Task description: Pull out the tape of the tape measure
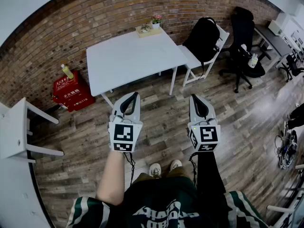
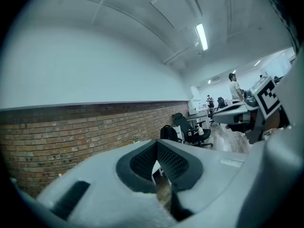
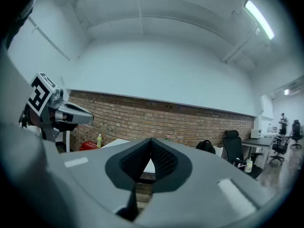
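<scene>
Nearest us, left gripper (image 1: 134, 97) and right gripper (image 1: 194, 99) hover short of the worktop (image 1: 133, 56), fingers closed on nothing, since we see no tape measure.

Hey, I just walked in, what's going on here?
A person standing on the wooden floor holds out a left claw and a right claw. Both are shut with nothing between the jaws, and both point toward a white table. No tape measure is in view. A potted plant sits at the table's far edge. Nothing is being handled yet.
</scene>
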`<state>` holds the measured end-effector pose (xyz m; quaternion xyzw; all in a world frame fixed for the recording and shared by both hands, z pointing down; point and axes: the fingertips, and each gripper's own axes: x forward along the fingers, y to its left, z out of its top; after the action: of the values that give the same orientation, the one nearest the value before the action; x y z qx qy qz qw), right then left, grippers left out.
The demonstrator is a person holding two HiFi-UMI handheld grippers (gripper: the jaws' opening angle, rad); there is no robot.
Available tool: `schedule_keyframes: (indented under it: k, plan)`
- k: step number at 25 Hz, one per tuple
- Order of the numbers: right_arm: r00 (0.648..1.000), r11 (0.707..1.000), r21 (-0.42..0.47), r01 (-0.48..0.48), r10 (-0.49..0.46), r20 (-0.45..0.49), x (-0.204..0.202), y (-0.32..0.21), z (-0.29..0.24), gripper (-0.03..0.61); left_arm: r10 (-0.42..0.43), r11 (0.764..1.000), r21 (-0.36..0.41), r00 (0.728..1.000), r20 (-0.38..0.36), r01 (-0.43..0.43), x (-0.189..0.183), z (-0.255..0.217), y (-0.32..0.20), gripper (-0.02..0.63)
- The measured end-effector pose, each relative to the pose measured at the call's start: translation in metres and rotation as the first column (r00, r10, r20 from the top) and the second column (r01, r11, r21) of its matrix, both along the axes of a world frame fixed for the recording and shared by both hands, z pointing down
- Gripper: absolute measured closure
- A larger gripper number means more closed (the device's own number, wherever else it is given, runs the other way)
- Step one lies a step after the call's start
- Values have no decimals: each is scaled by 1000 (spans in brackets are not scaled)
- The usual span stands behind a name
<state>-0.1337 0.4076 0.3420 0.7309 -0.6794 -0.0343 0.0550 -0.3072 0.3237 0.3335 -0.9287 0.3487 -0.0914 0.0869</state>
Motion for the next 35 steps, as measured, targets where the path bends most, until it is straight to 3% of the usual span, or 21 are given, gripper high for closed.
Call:
schedule_keyframes:
  k: [10, 13, 14, 16, 19, 35]
  plan:
    - [1000, 1000, 9, -1, 1, -7, -17, 5, 1, 565, 2, 1000, 12, 1000, -5, -2, -11, -5, 8, 609]
    - [999, 999, 36, -14, 13, 30, -12, 5, 0, 563, -36, 999, 34, 999, -24, 36, -16, -11, 2, 606]
    - [999, 999, 41, -16, 15, 46, -11, 4, 1, 550, -56, 997, 43, 998, -31, 57, -19, -13, -1, 572]
    - [998, 999, 34, -19, 17, 59, -9, 3, 5, 424, -75, 996, 47, 996, -43, 77, -23, -14, -6, 487]
    - [998, 999, 36, -35, 33, 56, -6, 6, 6, 420, -48, 999, 20, 998, -51, 49, -23, -8, -8, 451]
    - [997, 999, 19, -44, 42, 61, 30, -25, 17, 425, 19, 1000, -14, 998, -51, -20, 19, 7, -35, 451]
